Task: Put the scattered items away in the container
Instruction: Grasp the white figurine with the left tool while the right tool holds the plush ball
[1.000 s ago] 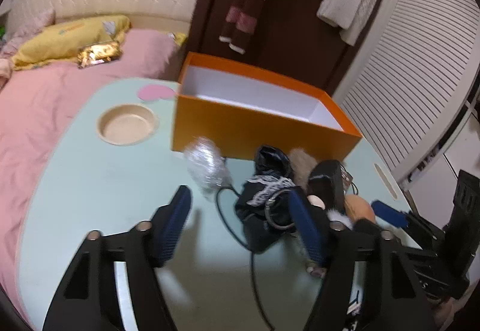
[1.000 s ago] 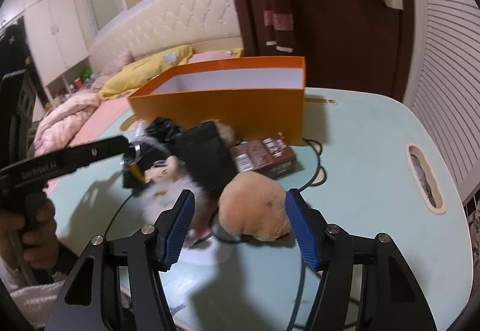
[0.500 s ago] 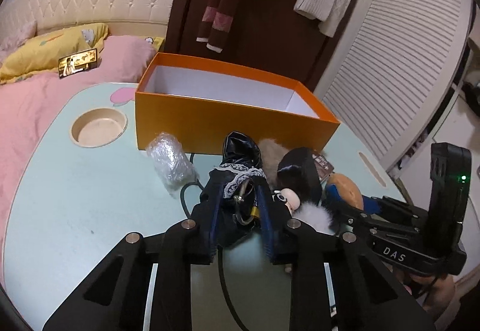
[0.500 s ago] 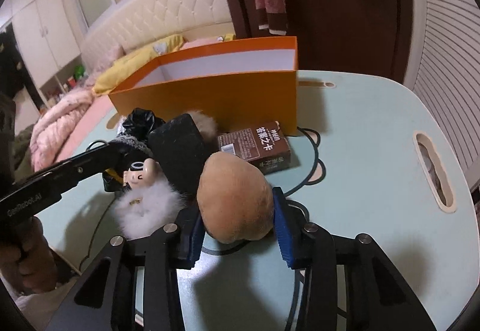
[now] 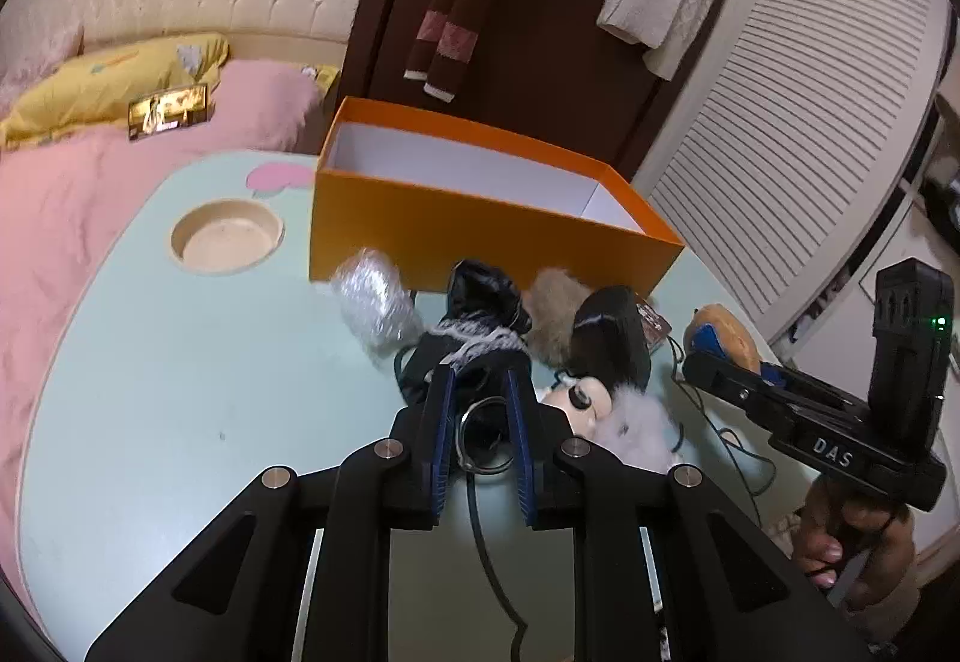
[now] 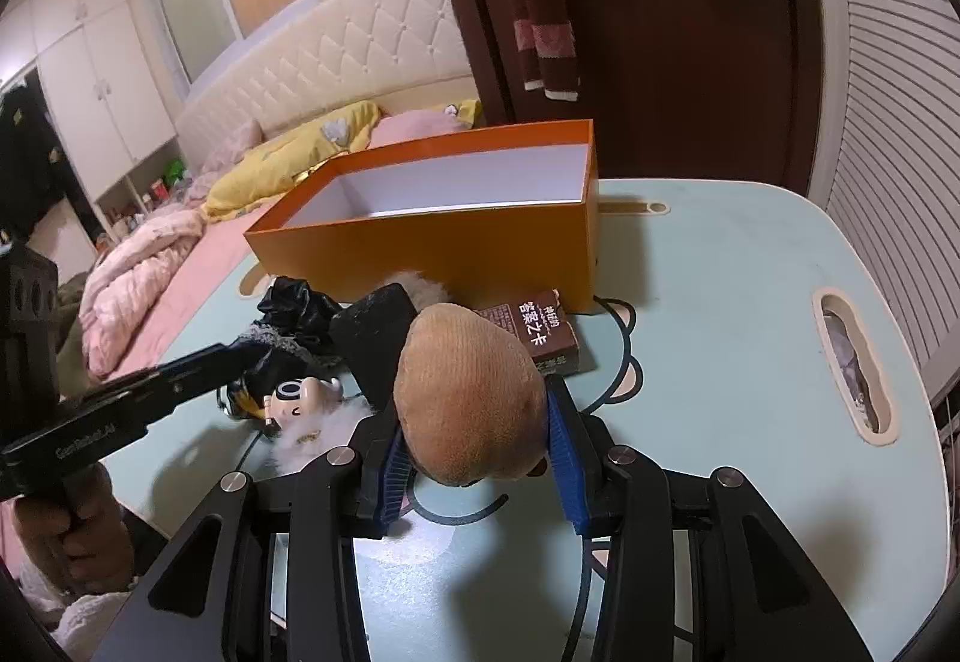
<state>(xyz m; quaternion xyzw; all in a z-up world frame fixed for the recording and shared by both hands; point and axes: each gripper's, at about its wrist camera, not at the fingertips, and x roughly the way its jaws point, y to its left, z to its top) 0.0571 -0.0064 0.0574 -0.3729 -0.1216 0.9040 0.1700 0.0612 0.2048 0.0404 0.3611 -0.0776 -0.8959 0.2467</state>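
Observation:
An open orange box (image 5: 480,230) with a white inside stands on the pale green table (image 5: 180,392); it also shows in the right wrist view (image 6: 456,248). My left gripper (image 5: 480,392) is shut on a black lace-trimmed cloth item (image 5: 474,356) with a metal ring. My right gripper (image 6: 474,440) is shut on a tan plush toy (image 6: 471,392) and holds it above the table; the toy also shows in the left wrist view (image 5: 729,338). In front of the box lie a crinkly clear bag (image 5: 375,302), a fur ball (image 5: 552,308), a black pouch (image 5: 612,338), a white fluffy doll (image 6: 306,410) and a brown carton (image 6: 540,332).
A round recess (image 5: 227,237) sits in the table to the left of the box. A slot (image 6: 852,362) is cut near the table's right edge. A black cable (image 5: 726,434) trails over the table. A pink bed lies behind the table, a dark door with hung clothes behind the box.
Both grippers closed: the left on the black cloth item, the right on the tan plush toy. The right gripper has since lifted the toy off the table.

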